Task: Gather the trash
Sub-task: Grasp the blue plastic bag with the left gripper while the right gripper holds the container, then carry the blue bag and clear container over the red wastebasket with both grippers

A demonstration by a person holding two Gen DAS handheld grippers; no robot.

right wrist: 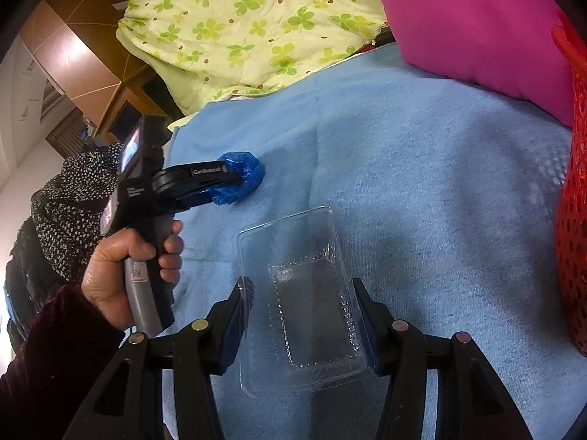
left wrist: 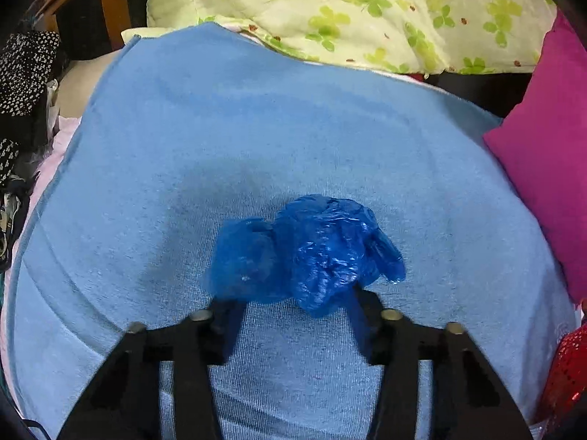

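Note:
A crumpled blue plastic wad (left wrist: 312, 253) lies on the light blue blanket (left wrist: 256, 139). My left gripper (left wrist: 293, 300) is open, its jaws on either side of the wad's near end. In the right wrist view the left gripper (right wrist: 234, 183) reaches the same wad (right wrist: 245, 172) from the left. A clear plastic clamshell tray (right wrist: 297, 300) lies on the blanket (right wrist: 440, 183) between the jaws of my right gripper (right wrist: 301, 293). The jaws touch or nearly touch the tray's sides; they stand wide apart.
A red mesh basket (right wrist: 572, 201) stands at the right edge; it shows at the lower right of the left wrist view (left wrist: 561, 370). A magenta pillow (right wrist: 477, 25) and a clover-print quilt (right wrist: 249, 29) lie behind. Dark spotted clothing (right wrist: 69, 201) is piled at left.

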